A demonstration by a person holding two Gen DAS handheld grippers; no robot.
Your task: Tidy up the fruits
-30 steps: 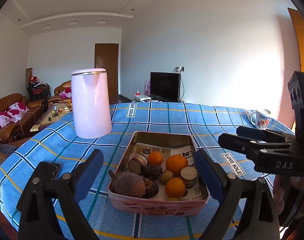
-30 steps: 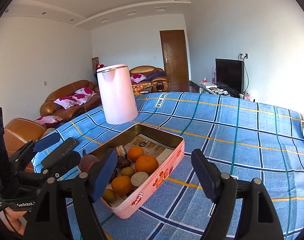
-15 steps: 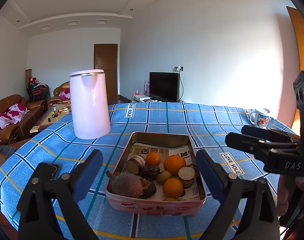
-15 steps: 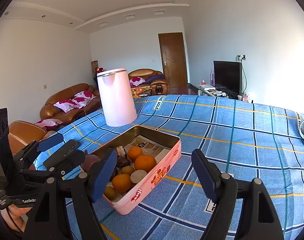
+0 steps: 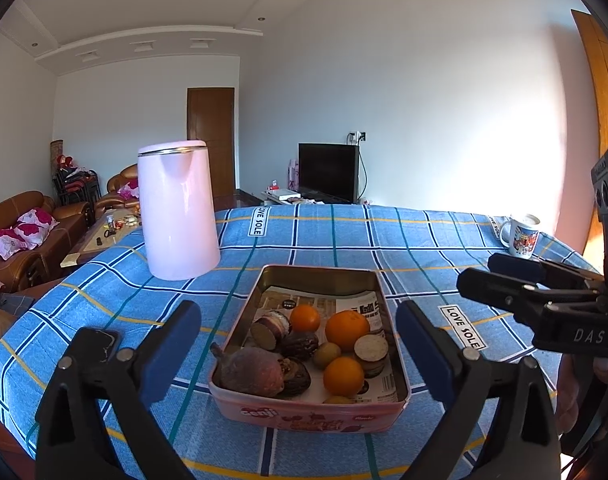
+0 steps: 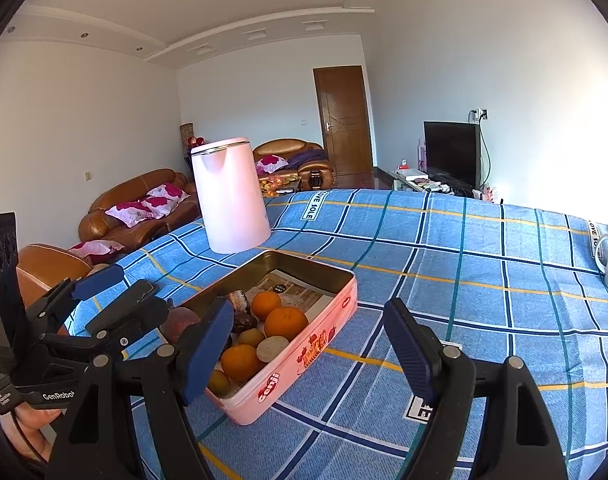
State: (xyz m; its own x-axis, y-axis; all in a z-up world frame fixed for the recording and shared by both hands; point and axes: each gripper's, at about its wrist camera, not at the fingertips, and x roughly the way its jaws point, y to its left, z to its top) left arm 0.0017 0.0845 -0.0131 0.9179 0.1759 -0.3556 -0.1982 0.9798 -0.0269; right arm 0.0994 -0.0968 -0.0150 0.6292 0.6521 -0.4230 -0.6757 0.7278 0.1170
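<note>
The fruits lie together in a pink tin (image 5: 304, 416), in its near half, on a sheet of printed paper (image 5: 316, 306). There are three oranges: a large orange (image 5: 347, 329), a small orange (image 5: 305, 317) behind it, and a near orange (image 5: 343, 376) toward the front wall. Between them sit a small green fruit (image 5: 327, 353), a dark wrinkled fruit (image 5: 299, 345) and a big reddish-brown fruit (image 5: 251, 372) at the front left corner of the tin. Two cut round pieces with pale faces (image 5: 370, 350) are among them too; what they are, I cannot tell.

In the left wrist view the tin stands just ahead of the left gripper (image 5: 298, 344), in the middle between its two blue pads, and the jaws are spread wide with nothing between them. In the right wrist view the tin (image 6: 304, 364) is to the left of the gap of the right gripper (image 6: 312, 348); its left pad covers a part of the fruits. These jaws are also spread wide and hold nothing.

Beyond the tin, to the left, a pink kettle (image 5: 177, 210) stands upright on the blue checked tablecloth (image 5: 384, 240). Far to the right, near the table edge, stands a printed mug (image 5: 522, 235).
</note>
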